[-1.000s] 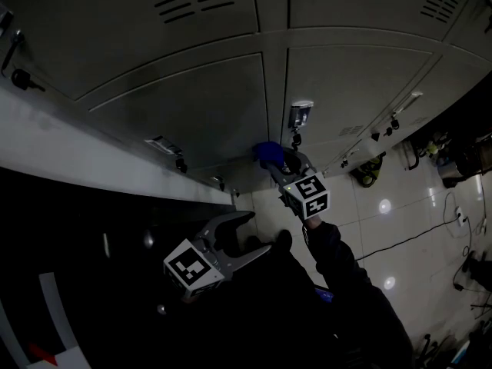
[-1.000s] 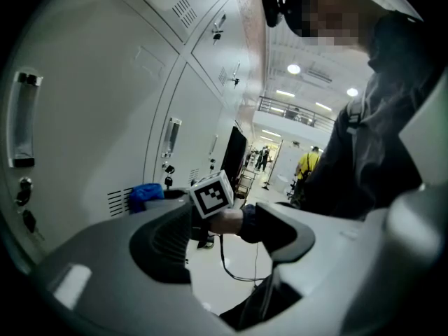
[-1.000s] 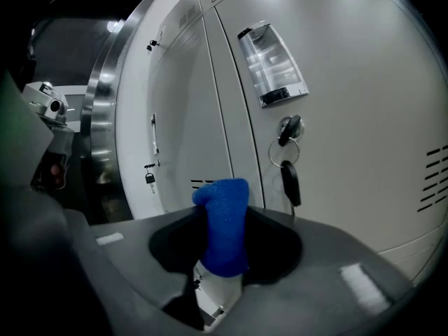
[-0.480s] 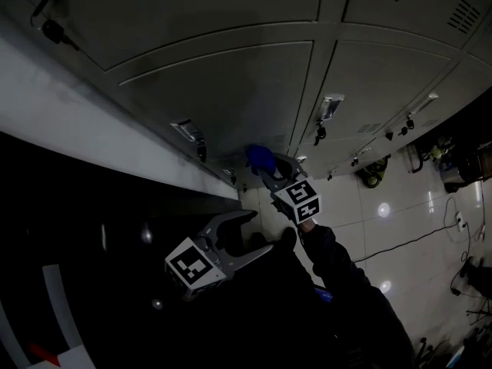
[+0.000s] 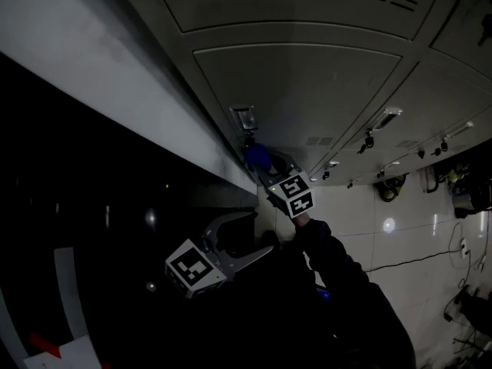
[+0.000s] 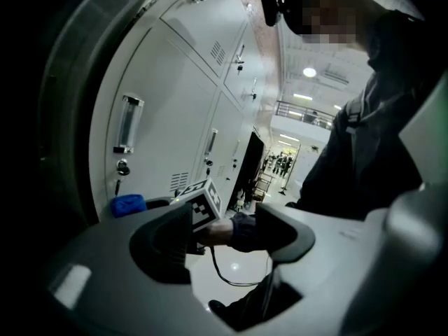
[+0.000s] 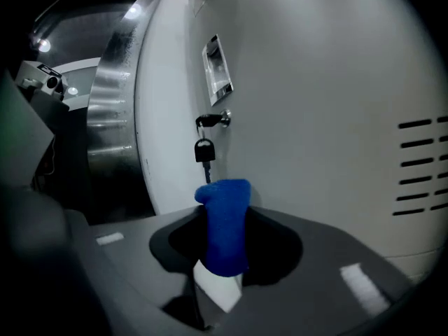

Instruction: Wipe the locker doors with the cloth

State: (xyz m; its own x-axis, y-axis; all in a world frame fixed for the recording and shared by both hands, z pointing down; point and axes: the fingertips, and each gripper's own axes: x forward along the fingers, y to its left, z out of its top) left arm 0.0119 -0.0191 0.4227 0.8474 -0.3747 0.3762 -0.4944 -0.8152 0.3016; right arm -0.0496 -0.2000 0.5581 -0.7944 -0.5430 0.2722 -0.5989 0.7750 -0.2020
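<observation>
Two claws in the head view, and the light is dim. The right claw is up against the lower part of a grey locker door. The blue cloth sits at its tip, against the door and just below a small label holder. Its marker cube faces the camera. The left claw hangs lower and nearer the body, apart from the lockers, with the tiled floor off to its right.

Left gripper view: the jaws stand wide apart with nothing held between them (the other claw's cube and the hand behind it show through the gap, well beyond). The cloth shows as a blue lump by the door, under the lock. A dark sleeve runs back from that hand.

Right gripper view: the jaws are clamped on the cloth, which stands up between them as a blue wad. I cannot tell from here whether its top touches the door. A key hangs from the lock just above the cloth. Vent slots sit at the far right of the same door.
</observation>
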